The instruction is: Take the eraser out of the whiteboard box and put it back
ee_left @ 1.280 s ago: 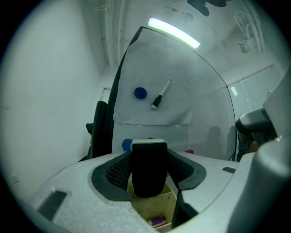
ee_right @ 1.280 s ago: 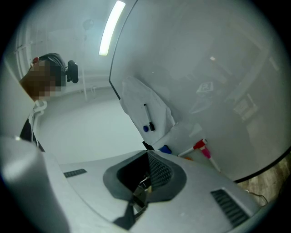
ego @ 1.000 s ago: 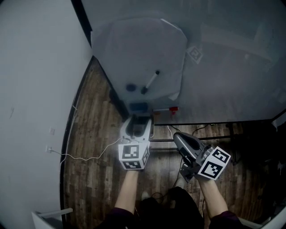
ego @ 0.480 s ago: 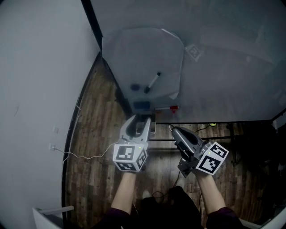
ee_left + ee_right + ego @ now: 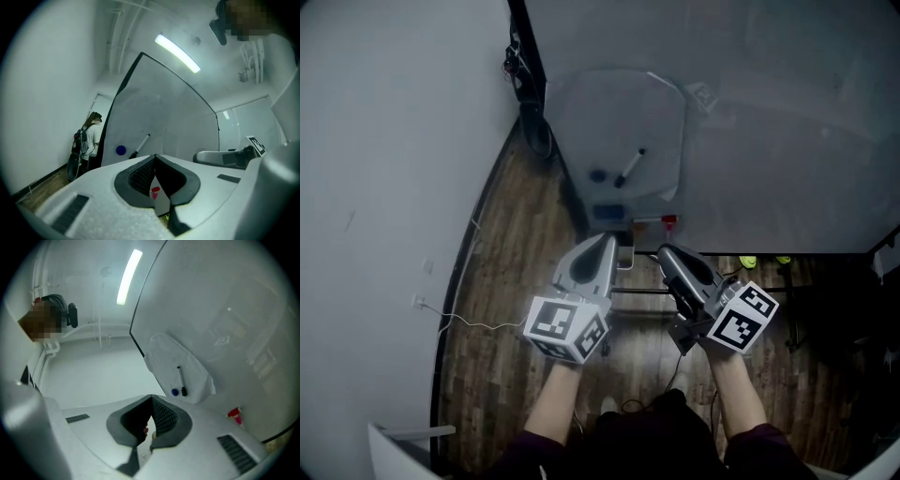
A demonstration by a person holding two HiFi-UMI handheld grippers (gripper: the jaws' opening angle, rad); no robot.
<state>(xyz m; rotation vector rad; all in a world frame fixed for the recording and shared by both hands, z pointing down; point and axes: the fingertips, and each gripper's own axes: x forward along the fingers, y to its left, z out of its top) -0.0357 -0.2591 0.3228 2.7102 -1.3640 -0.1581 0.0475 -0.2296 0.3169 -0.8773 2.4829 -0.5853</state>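
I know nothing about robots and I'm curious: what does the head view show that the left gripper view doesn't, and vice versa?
Only the head view: the person's forearms and a blue rectangular block, likely the eraser, below the white board. Only the left gripper view: a bright ceiling lamp and a person with a backpack. Both: the round blue magnet and black-tipped white marker pen on that board.

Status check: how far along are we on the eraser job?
Done, as far as it shows: a blue block, apparently the eraser, sits in the whiteboard box. In hand: nothing. The left gripper and right gripper are both shut and empty, just short of the box. Left: I can't tell whether the eraser was already taken out and returned; if not, the whole cycle remains.
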